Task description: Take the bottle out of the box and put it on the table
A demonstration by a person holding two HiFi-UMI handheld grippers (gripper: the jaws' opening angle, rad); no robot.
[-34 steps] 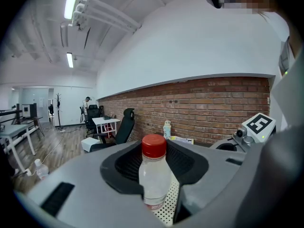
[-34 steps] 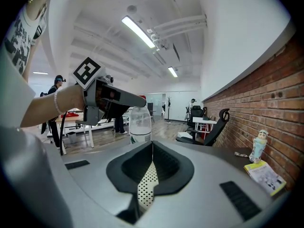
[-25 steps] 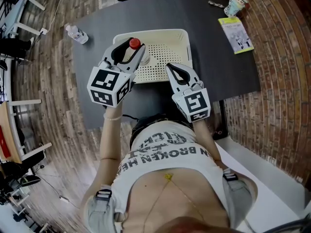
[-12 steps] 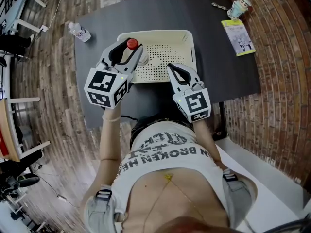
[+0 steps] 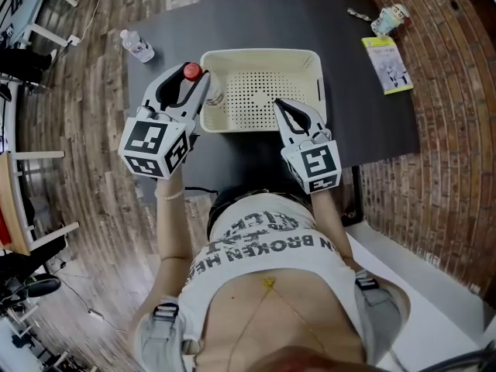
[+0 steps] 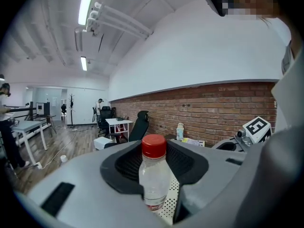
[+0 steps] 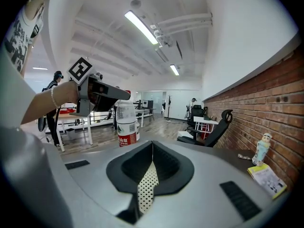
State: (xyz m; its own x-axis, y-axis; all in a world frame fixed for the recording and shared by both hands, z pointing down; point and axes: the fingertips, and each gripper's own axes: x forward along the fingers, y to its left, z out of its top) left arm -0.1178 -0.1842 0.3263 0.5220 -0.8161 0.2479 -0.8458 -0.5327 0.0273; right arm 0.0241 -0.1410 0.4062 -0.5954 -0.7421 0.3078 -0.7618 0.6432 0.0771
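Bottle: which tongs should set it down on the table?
Left. The left tongs grip the bottle at the left rim of the box, with the table just beside. The right tongs are shut and empty over the box's near side.

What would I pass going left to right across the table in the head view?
Clear bottle lying far left → red-capped bottle held in the left gripper → white perforated box → yellow-green booklet. The right gripper and the small figurine overlap others, so they are left out.
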